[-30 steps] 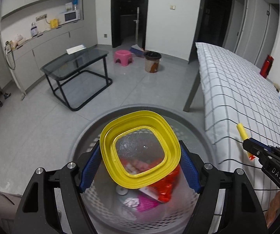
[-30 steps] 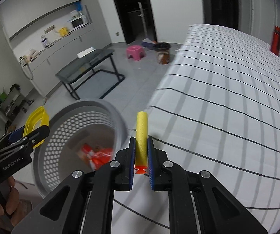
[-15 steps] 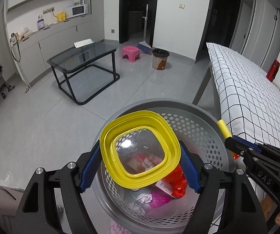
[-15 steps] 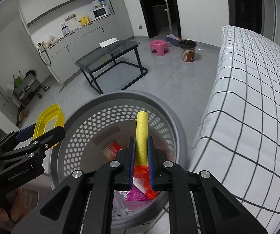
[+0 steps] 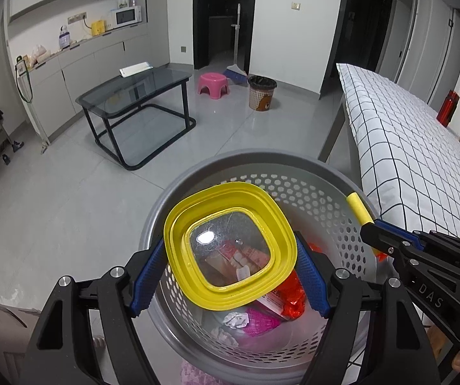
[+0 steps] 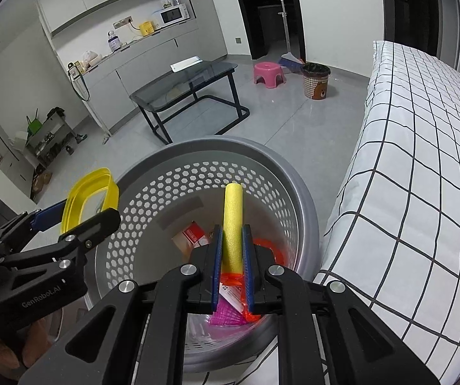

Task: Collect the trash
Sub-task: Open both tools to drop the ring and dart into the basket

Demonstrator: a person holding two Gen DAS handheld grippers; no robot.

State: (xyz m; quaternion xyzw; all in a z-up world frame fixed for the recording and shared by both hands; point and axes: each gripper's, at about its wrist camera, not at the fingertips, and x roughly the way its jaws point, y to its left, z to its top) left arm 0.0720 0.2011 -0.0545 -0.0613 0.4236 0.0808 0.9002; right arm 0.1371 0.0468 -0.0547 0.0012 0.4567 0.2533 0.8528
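Both claws have swung from beside the bed (image 6: 422,160) to above the grey basket (image 5: 262,166). Left claw (image 5: 230,266) grips a yellow lid (image 5: 230,247) by its opposite edges; stiff and light, probably slick. Right claw (image 6: 231,256) is clenched on a yellow foam stick (image 6: 232,221) near its lower end; soft, weightless. Wrappers lie below both.

The yellow-rimmed clear plastic lid (image 5: 230,247) hides part of the perforated grey basket's (image 5: 294,166) litter; packet labels are unreadable.
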